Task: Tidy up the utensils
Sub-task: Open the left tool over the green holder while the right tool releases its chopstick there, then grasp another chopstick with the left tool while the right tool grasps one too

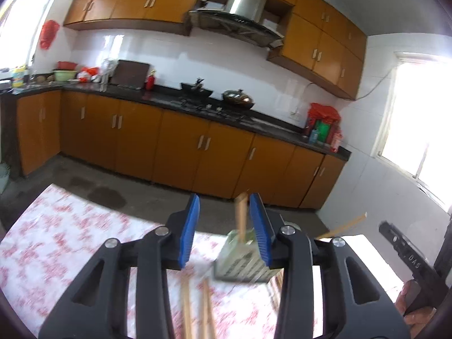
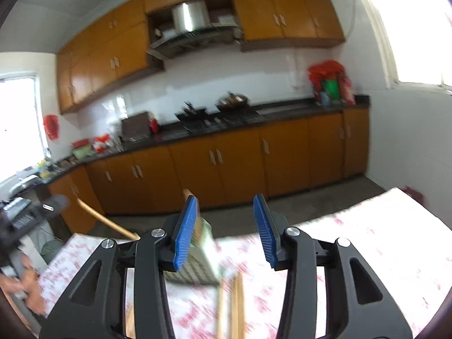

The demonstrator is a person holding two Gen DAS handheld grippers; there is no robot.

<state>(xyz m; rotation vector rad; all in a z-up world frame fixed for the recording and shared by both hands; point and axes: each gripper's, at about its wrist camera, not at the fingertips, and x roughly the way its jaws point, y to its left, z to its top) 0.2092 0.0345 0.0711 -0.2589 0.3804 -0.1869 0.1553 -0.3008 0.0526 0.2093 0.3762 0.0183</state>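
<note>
My left gripper (image 1: 224,199) is open above the table, with nothing pressed between its blue pads. Just beyond it stands a pale green slotted utensil holder (image 1: 240,264) with wooden chopsticks (image 1: 241,216) upright in it, close to the right pad. Loose chopsticks (image 1: 195,305) lie blurred on the cloth under the jaws. My right gripper (image 2: 226,199) is also open and holds nothing. The holder (image 2: 207,254) sits partly behind its left finger, and more chopsticks (image 2: 236,302) lie on the table below it.
The table carries a white cloth with a red floral print (image 1: 56,254). A wooden chair back (image 2: 107,220) stands at the table's far edge. Each view shows the other gripper and the hand holding it at its side. Orange kitchen cabinets (image 1: 175,147) lie across the floor.
</note>
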